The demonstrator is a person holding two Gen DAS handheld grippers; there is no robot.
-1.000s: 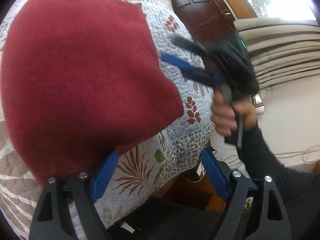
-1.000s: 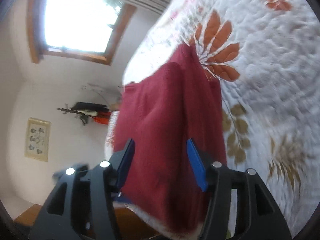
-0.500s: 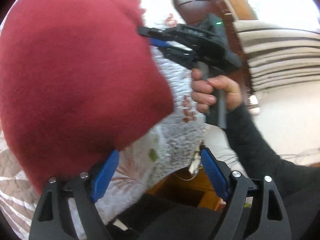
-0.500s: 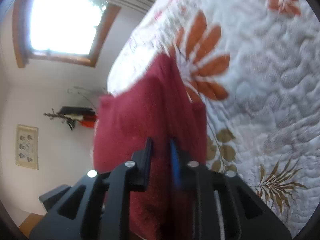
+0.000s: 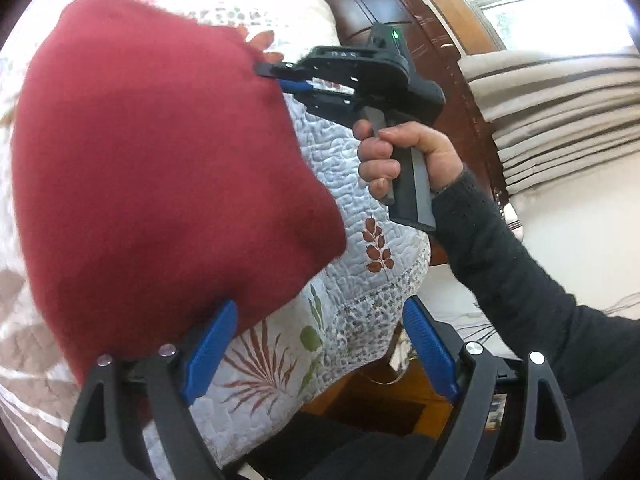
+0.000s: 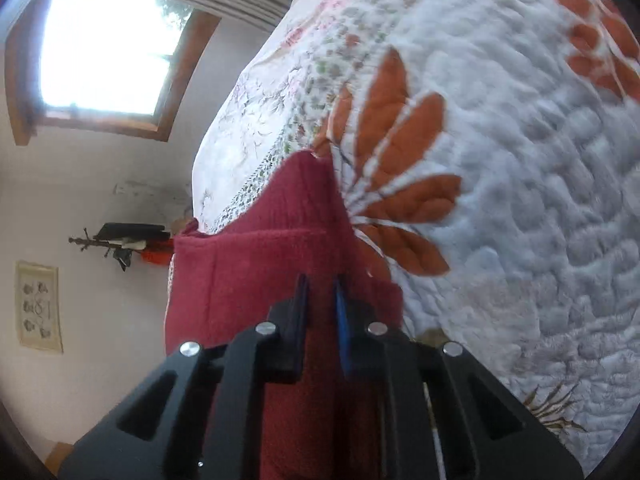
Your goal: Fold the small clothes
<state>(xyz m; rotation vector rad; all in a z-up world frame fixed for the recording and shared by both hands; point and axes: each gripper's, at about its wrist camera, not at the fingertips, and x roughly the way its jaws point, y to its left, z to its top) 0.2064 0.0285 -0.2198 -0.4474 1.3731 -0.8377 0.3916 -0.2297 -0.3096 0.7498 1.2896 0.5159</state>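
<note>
Quilted, leaf-patterned bedspread point(image 6: 500, 160) carries a red knit garment point(image 5: 160, 168). Right claw point(image 6: 322, 312) is clamped on its edge. Left claw point(image 5: 320, 344) gapes wide, empty.

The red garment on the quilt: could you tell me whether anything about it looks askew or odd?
Nothing stands out. The red garment lies on the quilt, reaching its edge; the right gripper is shut on one corner and the left gripper is open.
</note>
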